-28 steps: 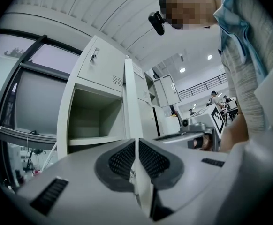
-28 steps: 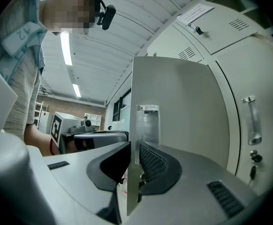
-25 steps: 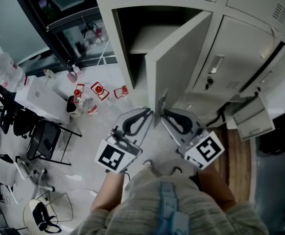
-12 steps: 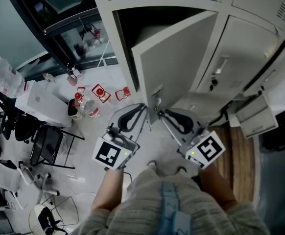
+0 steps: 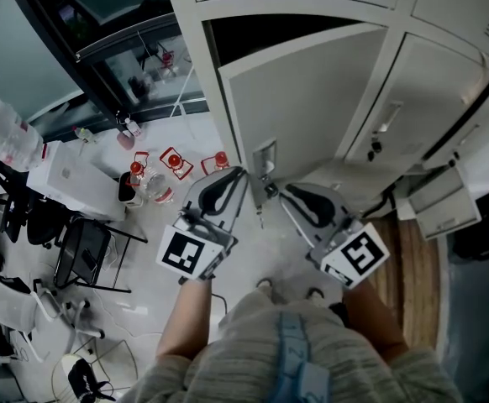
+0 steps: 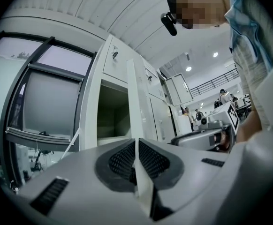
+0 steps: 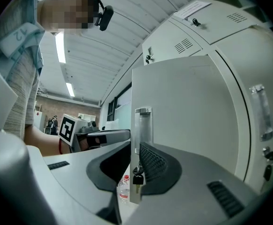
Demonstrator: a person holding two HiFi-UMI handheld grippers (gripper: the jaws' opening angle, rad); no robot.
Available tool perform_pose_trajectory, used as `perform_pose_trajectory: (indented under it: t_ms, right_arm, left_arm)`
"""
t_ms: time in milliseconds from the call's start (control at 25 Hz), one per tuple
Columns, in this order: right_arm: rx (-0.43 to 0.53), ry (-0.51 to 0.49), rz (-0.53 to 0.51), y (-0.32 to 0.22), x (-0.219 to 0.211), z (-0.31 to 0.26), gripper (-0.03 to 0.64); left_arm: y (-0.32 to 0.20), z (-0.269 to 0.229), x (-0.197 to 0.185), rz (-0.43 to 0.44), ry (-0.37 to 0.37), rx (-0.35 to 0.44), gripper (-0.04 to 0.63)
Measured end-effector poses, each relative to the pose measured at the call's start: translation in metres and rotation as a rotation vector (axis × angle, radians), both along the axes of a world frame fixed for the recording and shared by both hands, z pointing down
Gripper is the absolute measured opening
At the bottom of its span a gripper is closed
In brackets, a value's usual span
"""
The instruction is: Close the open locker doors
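Looking down in the head view, the locker door [image 5: 312, 99] stands ajar, hinged on the right. Its upright free edge meets both claws, the left gripper [image 5: 243, 175] on the opening side and the right gripper [image 5: 276, 191] on the outer face. Only a dark wedge of compartment [image 5: 261, 25] shows, away from the person.

Left gripper view: the pads are pinched onto the door's thin edge, seen end-on.

Right gripper view: the jaws are narrow, clamping that same edge beside the hanging key [image 7: 137, 177]. The hinges are out of sight, and whether the neighbouring doors are shut is hard to tell.
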State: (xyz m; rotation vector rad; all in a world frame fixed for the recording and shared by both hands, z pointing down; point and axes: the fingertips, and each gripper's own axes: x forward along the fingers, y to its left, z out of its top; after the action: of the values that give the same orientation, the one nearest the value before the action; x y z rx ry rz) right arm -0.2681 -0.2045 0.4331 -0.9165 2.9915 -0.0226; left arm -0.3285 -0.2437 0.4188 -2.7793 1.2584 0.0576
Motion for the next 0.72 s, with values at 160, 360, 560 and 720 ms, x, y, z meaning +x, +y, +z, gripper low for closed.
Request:
perform_pose_trajectory:
  t_ms: [160, 360, 560, 720]
  right_arm:
    - [0.004, -0.002, 0.002, -0.005, -0.003, 0.001, 0.038]
    - [-0.001, 0.008, 0.004, -0.019, -0.012, 0.002, 0.037]
    - [-0.005, 0.012, 0.014, -0.029, -0.012, 0.004, 0.038]
    - [-0.010, 0.013, 0.025, -0.038, -0.011, 0.007, 0.038]
  left_arm:
    - [-0.013, 0.007, -0.009, -0.018, -0.018, -0.012, 0.006]
    - [-0.038, 0.008, -0.023, -0.038, -0.002, -0.015, 0.006]
    - [-0.061, 0.010, -0.033, -0.067, 0.013, -0.017, 0.006]
    - [-0.080, 0.012, -0.037, -0.084, 0.011, -0.021, 0.006]
